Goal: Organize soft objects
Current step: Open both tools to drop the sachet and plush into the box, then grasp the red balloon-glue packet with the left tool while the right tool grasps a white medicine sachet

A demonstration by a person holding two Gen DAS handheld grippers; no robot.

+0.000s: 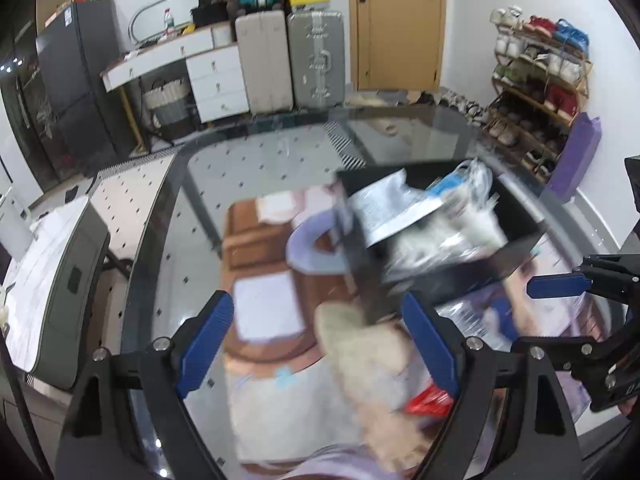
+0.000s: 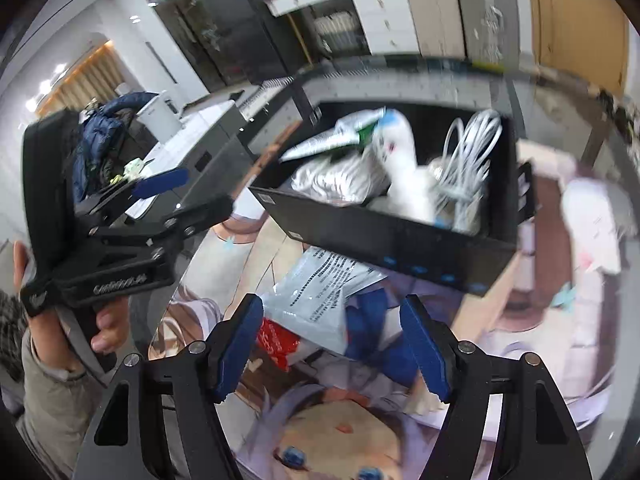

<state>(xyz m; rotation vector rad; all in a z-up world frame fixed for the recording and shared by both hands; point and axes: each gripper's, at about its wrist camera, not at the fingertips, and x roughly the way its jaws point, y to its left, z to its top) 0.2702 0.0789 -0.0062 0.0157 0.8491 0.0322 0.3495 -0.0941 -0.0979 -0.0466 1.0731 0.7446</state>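
A black bin (image 2: 400, 236) stands on the printed mat, holding silver bags (image 2: 340, 176), a white cable coil (image 2: 468, 160) and a white item. In front of it lie a grey printed pouch (image 2: 320, 292), a red packet (image 2: 278, 340) and something blue (image 2: 368, 320). My right gripper (image 2: 332, 344) is open above them, its pads clear of the pouch. My left gripper (image 1: 320, 336) is open too, over a blurred beige patch (image 1: 360, 352); print or object, I cannot tell. The bin (image 1: 492, 264), red packet (image 1: 430, 400) and right gripper (image 1: 528, 316) show in the left wrist view.
The mat (image 2: 540, 320) covers a glass table (image 1: 168, 240). A hand (image 2: 108, 332) holds the left gripper (image 2: 208, 190) at the left. Beyond the table's far edge are suitcases (image 1: 316, 60), white drawers (image 1: 216, 80), a door (image 1: 400, 24) and a shoe rack (image 1: 536, 92).
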